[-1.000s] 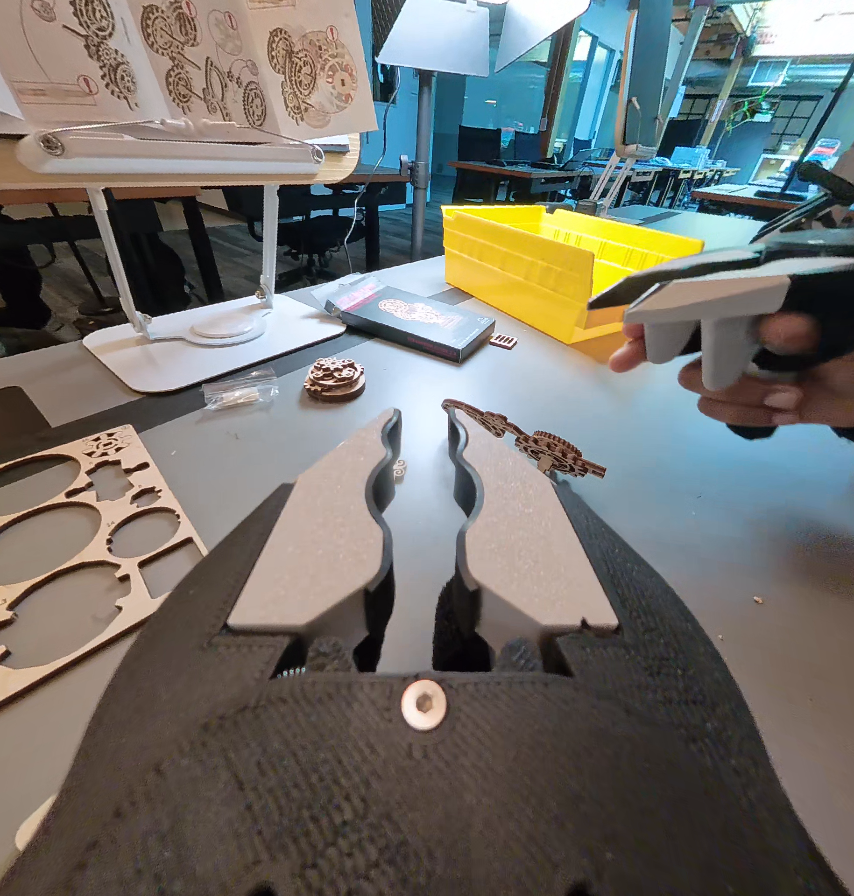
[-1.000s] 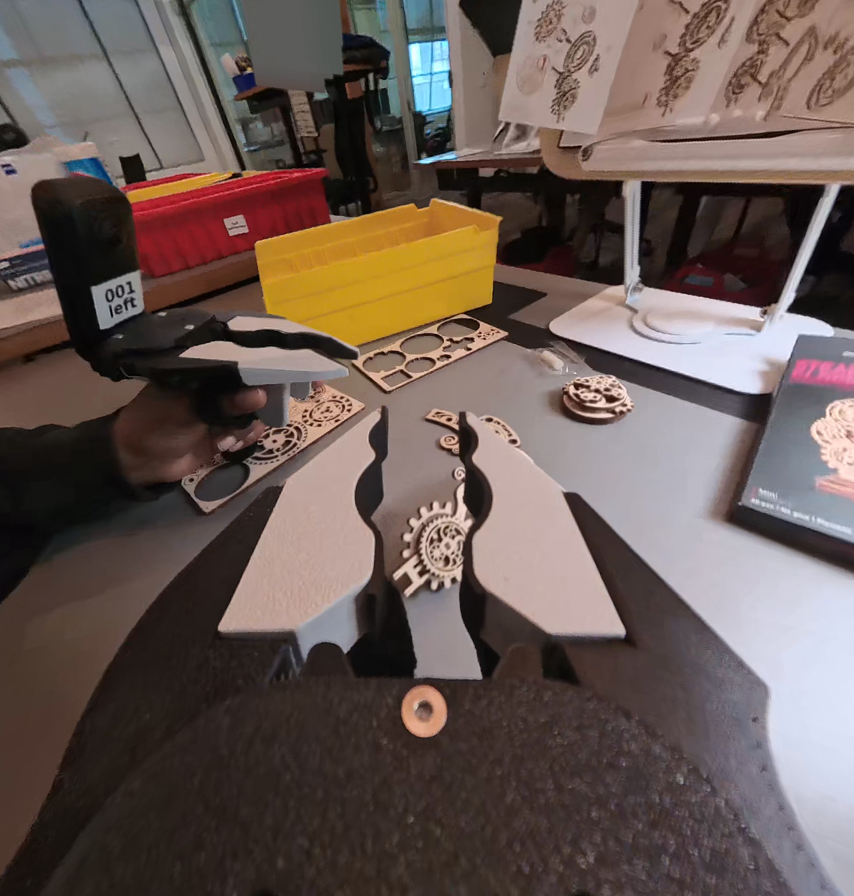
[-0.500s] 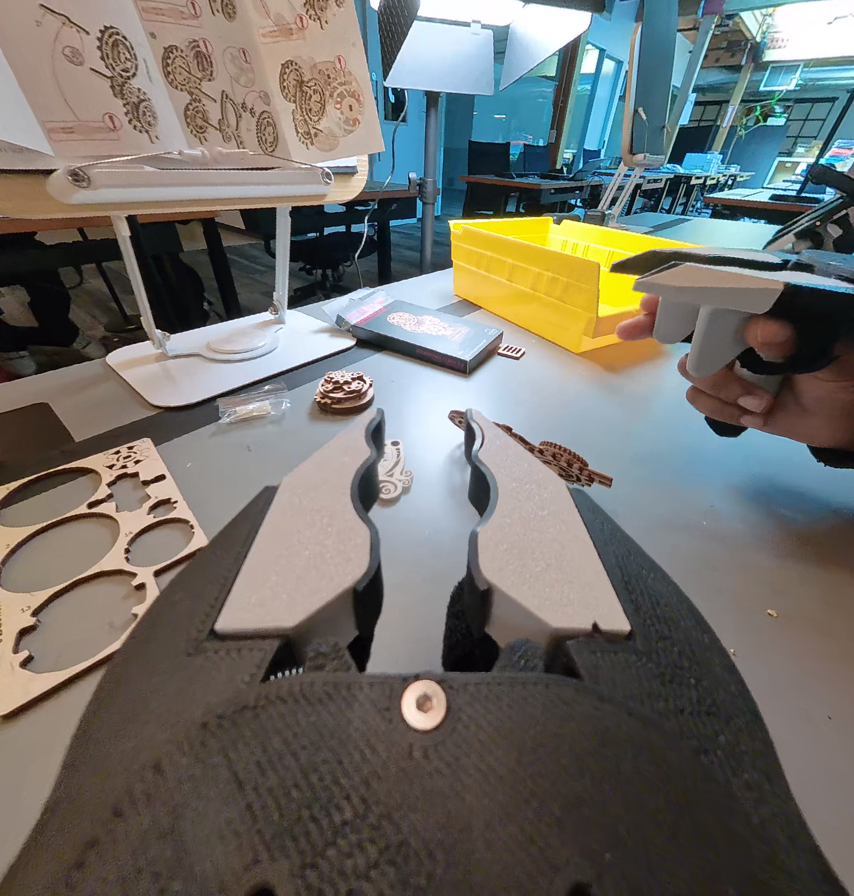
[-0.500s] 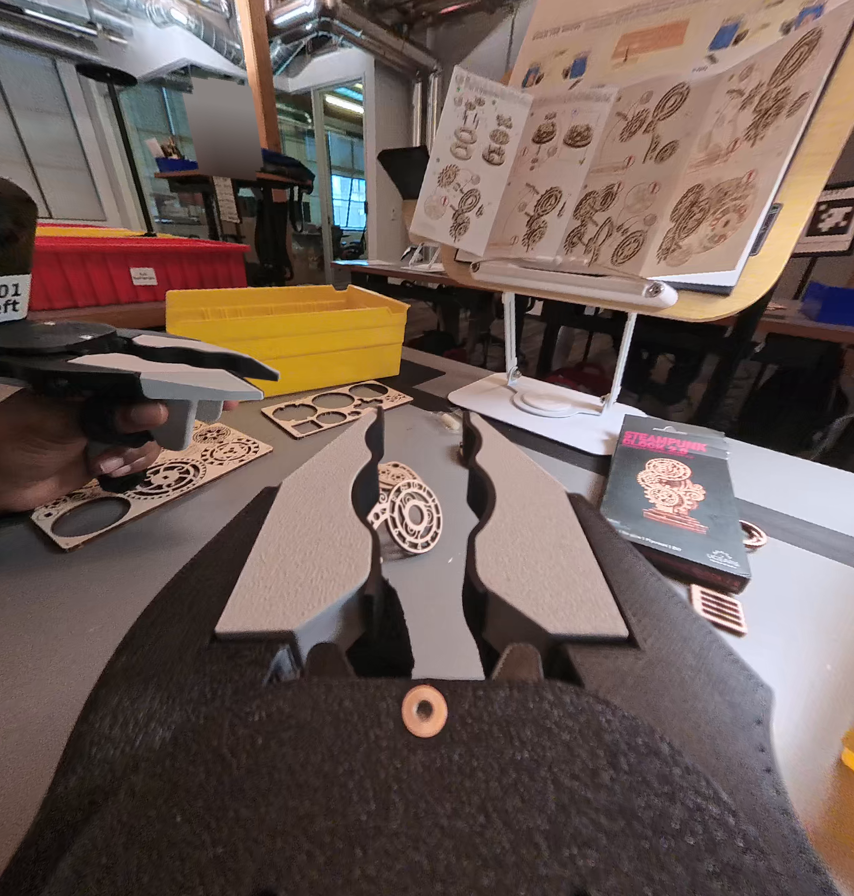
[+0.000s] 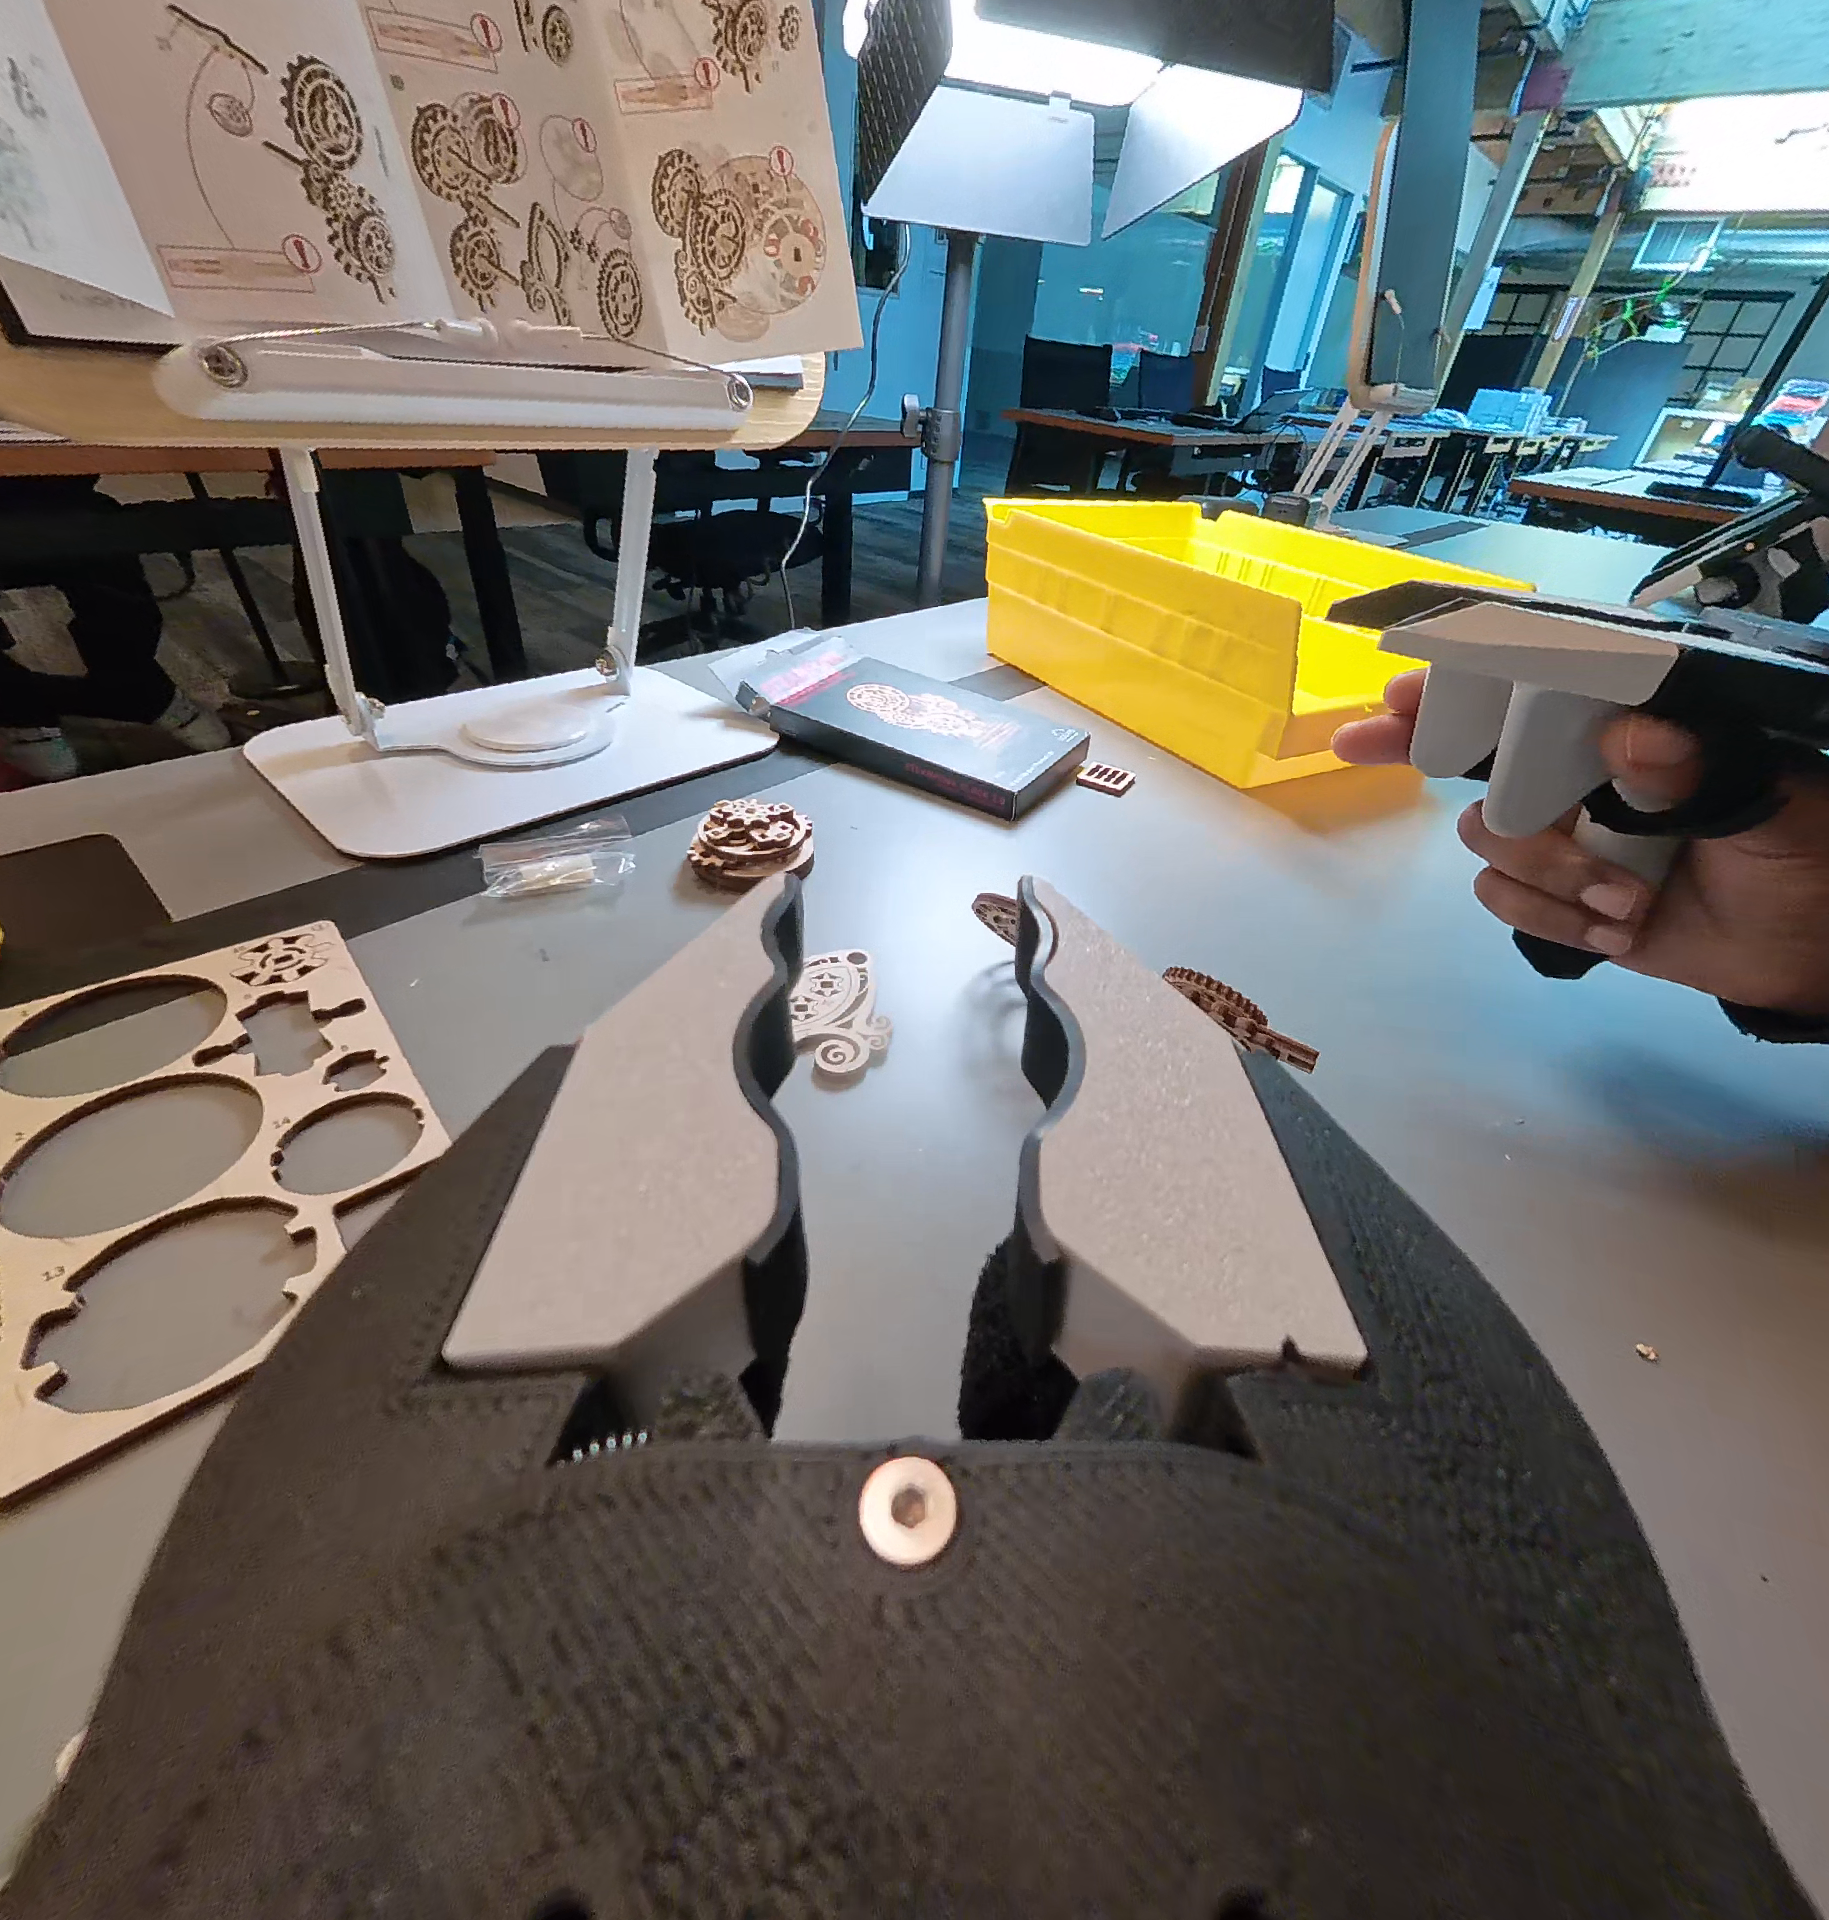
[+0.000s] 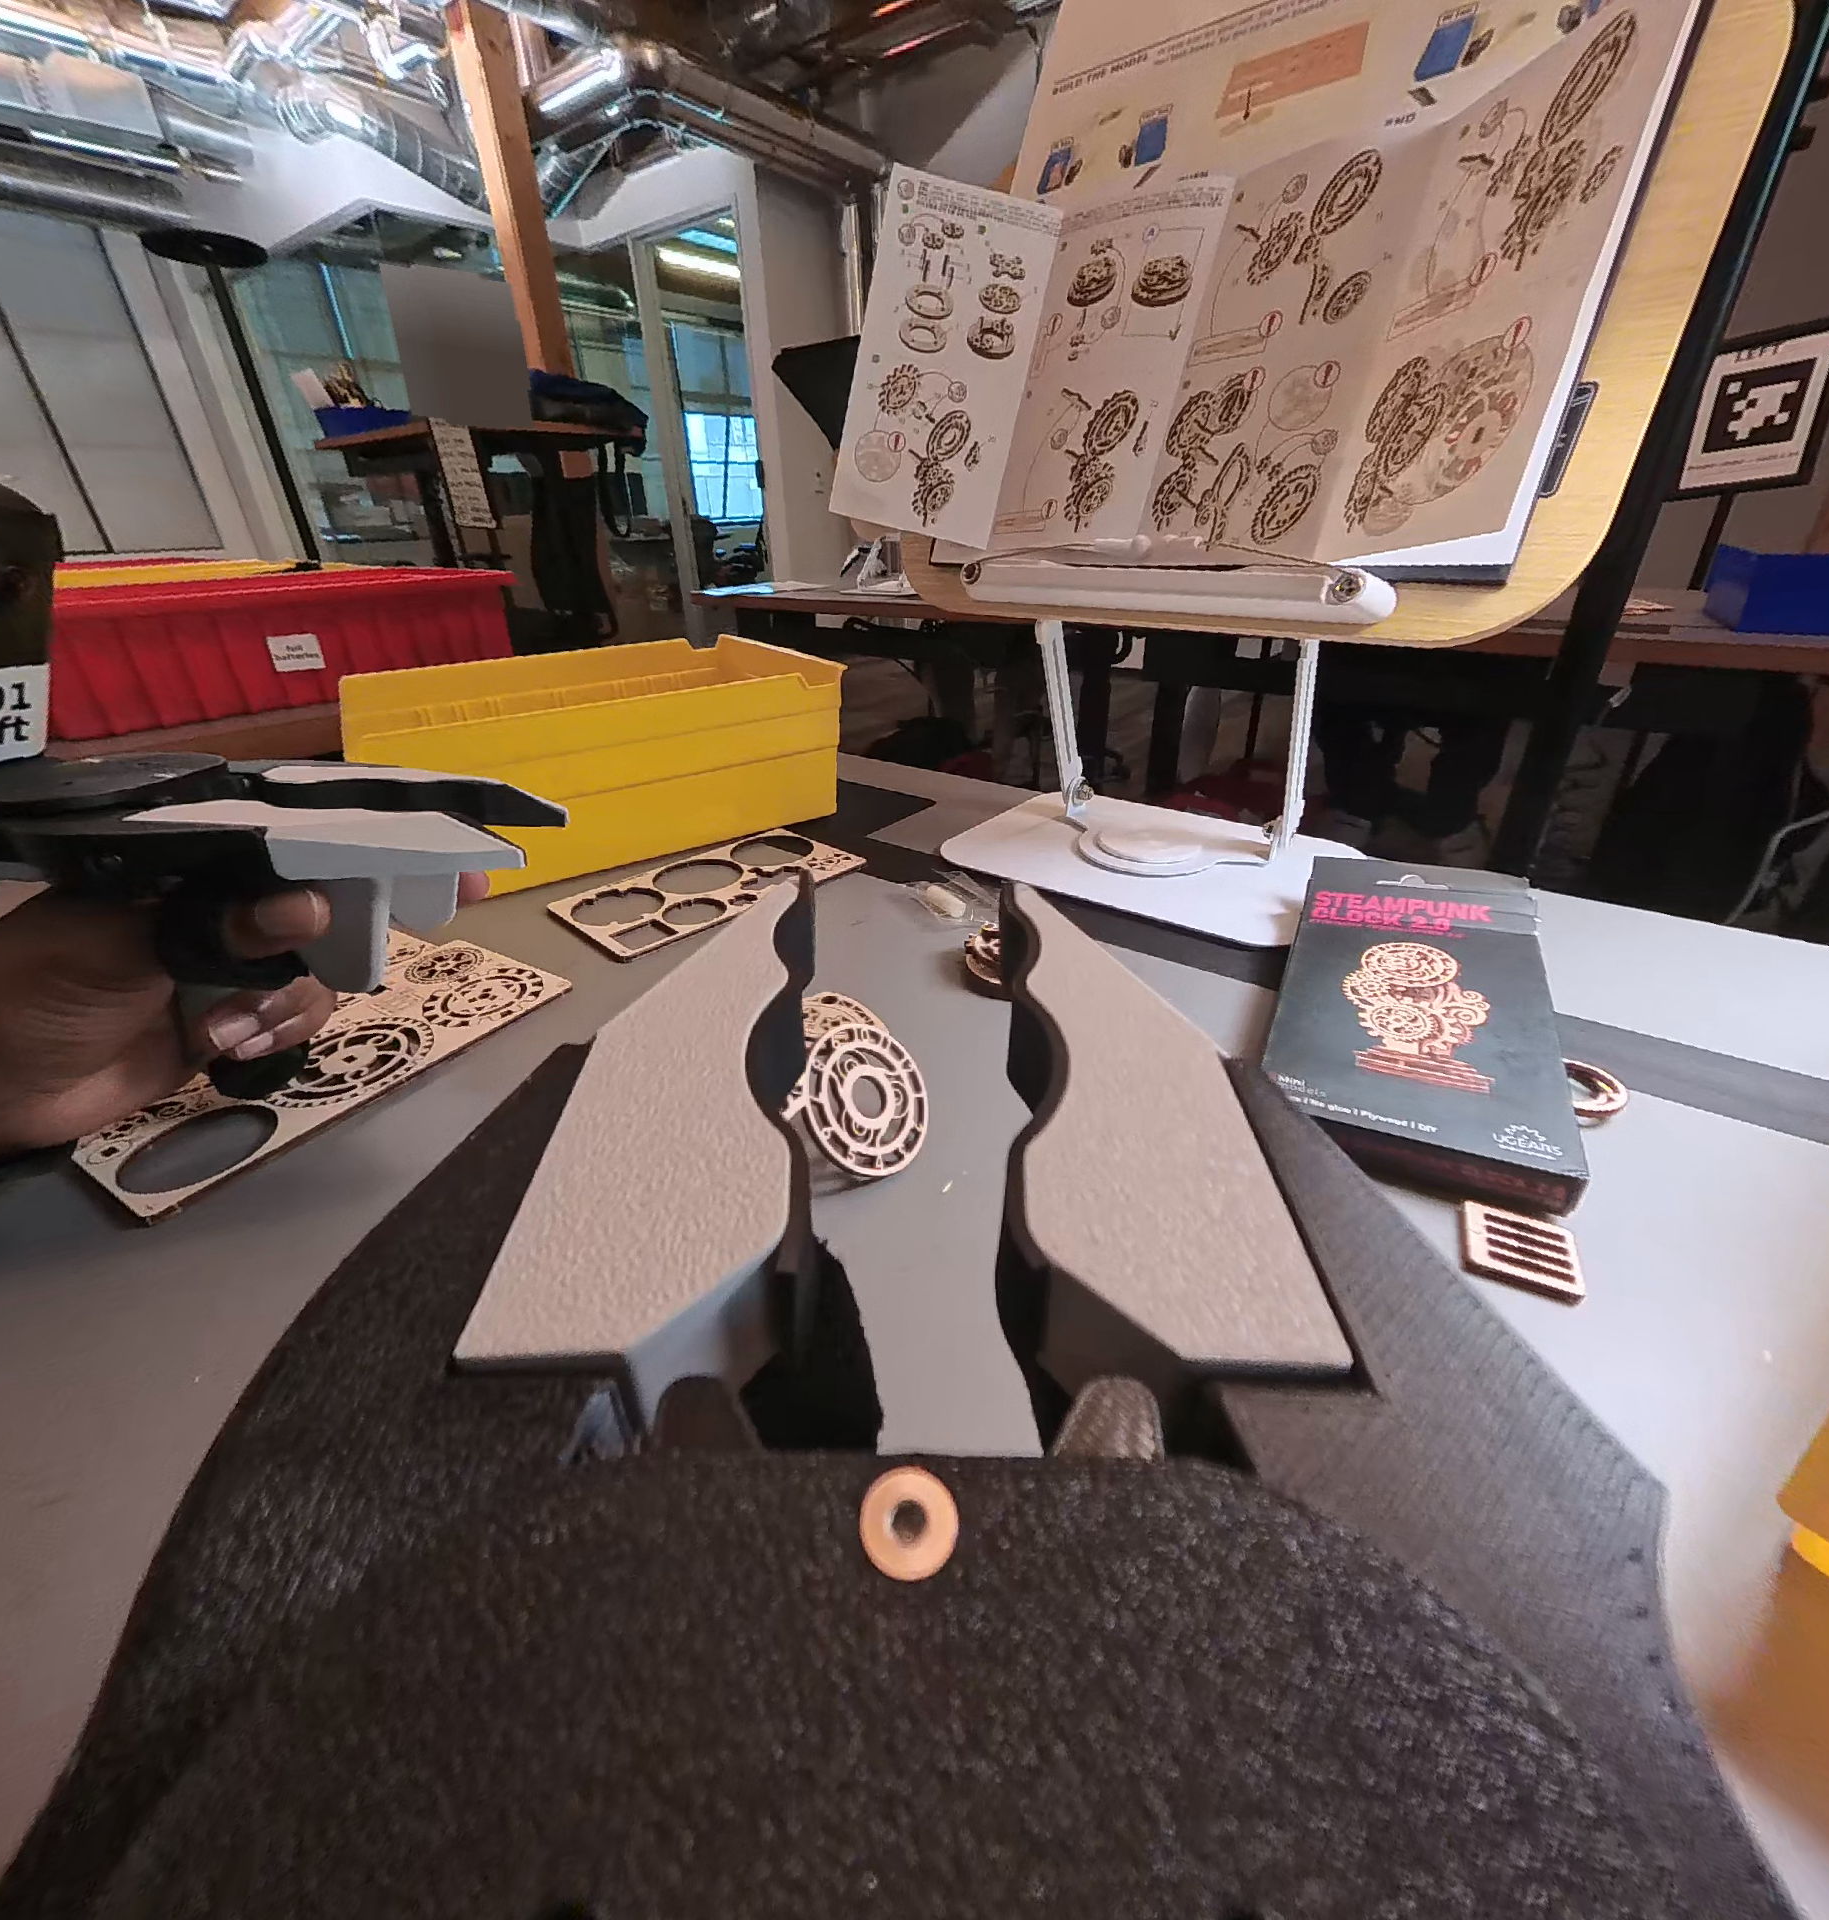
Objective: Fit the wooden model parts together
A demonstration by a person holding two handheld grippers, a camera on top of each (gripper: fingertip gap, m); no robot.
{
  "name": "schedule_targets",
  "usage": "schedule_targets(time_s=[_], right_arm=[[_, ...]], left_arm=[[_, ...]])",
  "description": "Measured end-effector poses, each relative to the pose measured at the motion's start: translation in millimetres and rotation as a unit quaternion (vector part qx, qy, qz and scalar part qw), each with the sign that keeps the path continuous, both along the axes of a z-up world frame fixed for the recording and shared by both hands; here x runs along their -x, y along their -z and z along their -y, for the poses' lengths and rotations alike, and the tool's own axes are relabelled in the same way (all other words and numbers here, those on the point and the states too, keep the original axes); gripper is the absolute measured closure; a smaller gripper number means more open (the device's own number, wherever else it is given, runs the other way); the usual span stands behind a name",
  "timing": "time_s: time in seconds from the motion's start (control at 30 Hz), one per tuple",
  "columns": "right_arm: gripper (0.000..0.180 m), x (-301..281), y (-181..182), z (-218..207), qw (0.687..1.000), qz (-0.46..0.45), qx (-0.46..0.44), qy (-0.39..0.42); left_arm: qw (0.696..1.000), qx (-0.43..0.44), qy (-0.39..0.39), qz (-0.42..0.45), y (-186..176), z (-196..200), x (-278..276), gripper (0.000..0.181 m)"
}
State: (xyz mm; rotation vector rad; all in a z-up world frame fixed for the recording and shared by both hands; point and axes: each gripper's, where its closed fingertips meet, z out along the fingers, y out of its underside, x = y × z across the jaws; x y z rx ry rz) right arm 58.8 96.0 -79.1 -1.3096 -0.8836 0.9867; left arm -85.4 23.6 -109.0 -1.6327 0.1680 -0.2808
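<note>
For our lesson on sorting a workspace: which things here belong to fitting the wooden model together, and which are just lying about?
Job:
pale scrolled piece
long geared piece
round gear assembly
instruction sheet
left gripper
right gripper

Lying about:
yellow bin
black box
emptied sheet

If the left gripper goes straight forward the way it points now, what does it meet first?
Probably the pale scrollwork wooden piece lying on the grey table, just ahead between the open fingers of the left gripper. Depth is unclear; nothing else lies nearer.
</note>
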Motion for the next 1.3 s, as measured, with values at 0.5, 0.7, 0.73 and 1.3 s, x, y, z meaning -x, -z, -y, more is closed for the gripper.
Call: schedule_targets(time_s=[0.5,0.7,0.73,1.3], right_arm=[[0.160,3.6,12.4,-6.0,1.000,0.015,0.012,0.002],[0.168,17.3,7.9,-26.4,1.000,0.027,-0.002,0.014],[0.169,20.3,-0.8,-34.5,0.999,0.024,-0.013,0.019],[0.168,148.6,-164.5,-250.0,0.985,0.045,-0.114,0.125]], left_arm=[[1.000,-0.010,-0.012,-0.001,-3.5,-0.1,3.5,0.134],[1.000,-0.013,-0.012,-0.008,-5.5,0.8,2.2,0.134],[1.000,-0.013,-0.013,-0.012,-5.2,0.7,1.7,0.134],[0.998,-0.019,-0.026,-0.054,-5.1,0.8,3.3,0.134]])
